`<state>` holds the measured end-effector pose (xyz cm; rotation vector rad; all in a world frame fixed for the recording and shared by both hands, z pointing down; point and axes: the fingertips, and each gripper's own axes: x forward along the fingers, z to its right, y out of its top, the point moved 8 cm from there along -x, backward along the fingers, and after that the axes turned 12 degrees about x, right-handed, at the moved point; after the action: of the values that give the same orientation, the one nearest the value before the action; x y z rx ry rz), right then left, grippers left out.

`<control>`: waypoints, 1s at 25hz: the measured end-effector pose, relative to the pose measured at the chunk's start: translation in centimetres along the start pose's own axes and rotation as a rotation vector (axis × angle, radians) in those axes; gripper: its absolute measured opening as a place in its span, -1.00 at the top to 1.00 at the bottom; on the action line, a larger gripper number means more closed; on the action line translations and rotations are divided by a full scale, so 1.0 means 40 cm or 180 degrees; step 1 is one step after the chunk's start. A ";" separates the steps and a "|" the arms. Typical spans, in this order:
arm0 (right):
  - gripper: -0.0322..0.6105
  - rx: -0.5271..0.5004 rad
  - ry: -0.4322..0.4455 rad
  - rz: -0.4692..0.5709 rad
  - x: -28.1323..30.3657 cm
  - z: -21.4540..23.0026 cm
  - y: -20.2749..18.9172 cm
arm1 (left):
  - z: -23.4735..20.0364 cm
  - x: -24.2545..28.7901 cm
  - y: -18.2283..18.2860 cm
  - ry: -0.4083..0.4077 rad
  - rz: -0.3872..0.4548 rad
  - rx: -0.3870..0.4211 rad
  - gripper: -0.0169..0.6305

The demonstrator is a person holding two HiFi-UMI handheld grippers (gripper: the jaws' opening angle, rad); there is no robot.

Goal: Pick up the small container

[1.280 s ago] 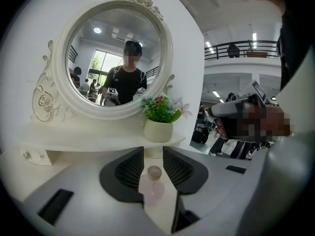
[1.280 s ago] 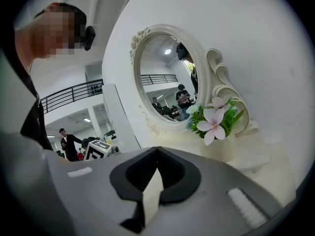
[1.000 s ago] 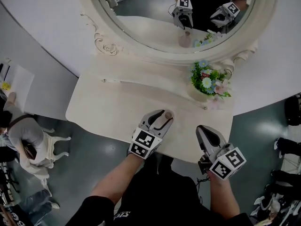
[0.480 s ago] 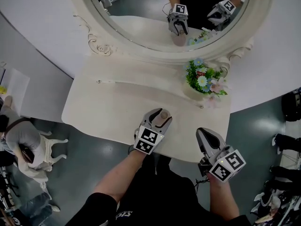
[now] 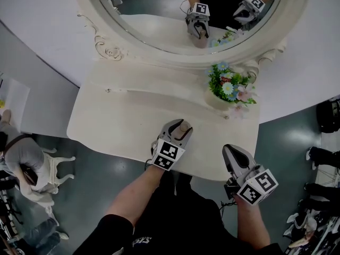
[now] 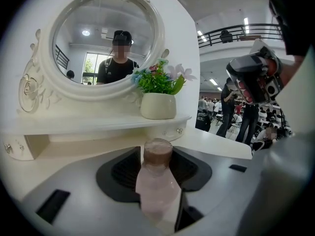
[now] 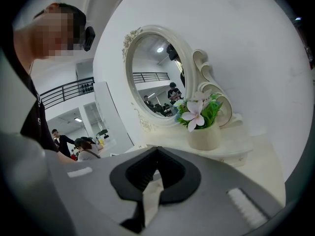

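Note:
The small container (image 5: 184,126) is a pale pink bottle with a brownish cap (image 6: 157,152). It stands upright between the jaws of my left gripper (image 5: 180,128), over the front part of the white vanity table (image 5: 119,122). The left jaws are closing, and their black pads (image 6: 123,168) sit against the bottle's sides (image 6: 156,186). My right gripper (image 5: 231,149) hovers at the table's front right edge. Its jaw tips (image 7: 157,149) meet and hold nothing.
A cream pot of artificial flowers (image 5: 227,89) stands on the raised shelf at the back right, under the oval mirror (image 5: 159,15). Both grippers show in that mirror. A person sits on a white chair (image 5: 50,166) at the left, down on the floor.
The left gripper keeps the bottle between its jaws at almost the same spot on the table. The head view has drifted slightly. The right gripper has not moved.

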<state>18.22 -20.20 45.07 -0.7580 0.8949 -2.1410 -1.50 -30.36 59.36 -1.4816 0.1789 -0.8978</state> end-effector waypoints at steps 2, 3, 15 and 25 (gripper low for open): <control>0.87 -0.0003 0.0003 -0.0001 0.001 -0.004 0.001 | 0.001 -0.001 0.003 -0.0004 0.0018 0.0015 0.42; 0.87 -0.0003 0.0006 -0.0001 0.001 -0.007 0.002 | 0.002 -0.001 0.004 -0.0004 0.0020 0.0018 0.43; 0.87 -0.0052 0.0009 -0.0001 -0.007 -0.026 0.020 | -0.004 -0.008 0.017 -0.0046 -0.0109 -0.0066 0.48; 0.87 -0.0157 0.0166 0.0048 0.021 -0.064 0.041 | -0.022 -0.079 0.060 0.0008 -0.0115 -0.0074 0.49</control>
<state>16.49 -20.77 42.51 -0.7203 0.9809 -2.1412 -3.20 -29.48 55.77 -1.5094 0.1653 -0.9295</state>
